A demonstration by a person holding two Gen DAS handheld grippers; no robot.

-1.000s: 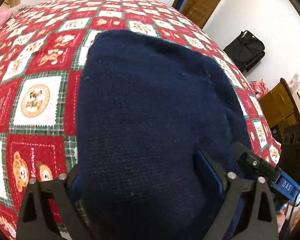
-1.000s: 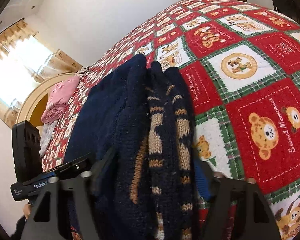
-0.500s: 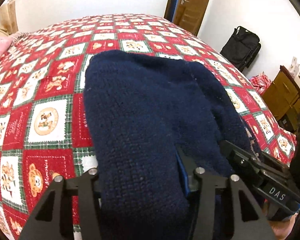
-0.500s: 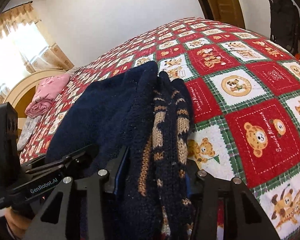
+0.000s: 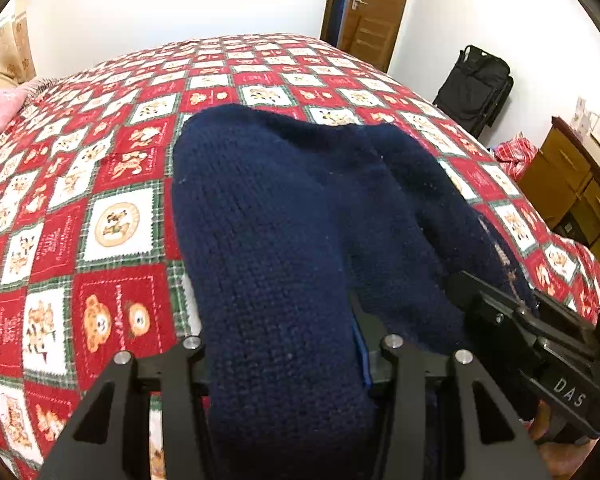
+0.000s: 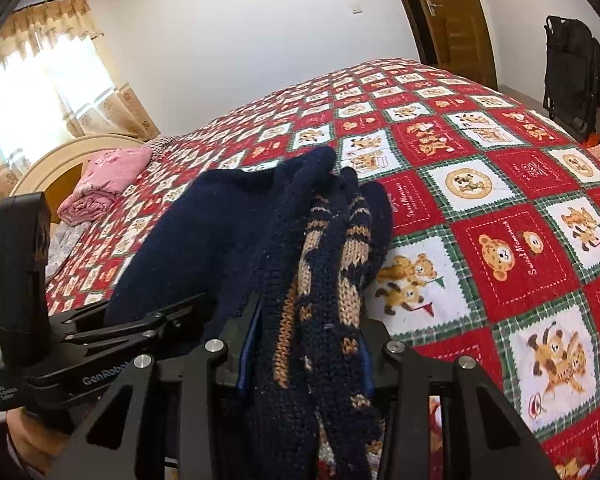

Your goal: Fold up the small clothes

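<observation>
Setting: a bedroom; our bedspread [image 5: 112, 224] covers the bed.
Sweater: the navy sweater [image 5: 284, 216] lies mid-bed, near edge lifted.
Grip: our left gripper [image 5: 288, 364] and right gripper [image 6: 304, 356] are closing, pinching knit.
Risk: we judge thick folded layers may slip out, spoiling the fold.

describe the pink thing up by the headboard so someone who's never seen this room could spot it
Start at the bed with the red teddy-bear quilt, then look to its far end by the curved cream headboard under the curtained window. The rolled pink cloth lies there, the only plain pink item on the bed.
</observation>
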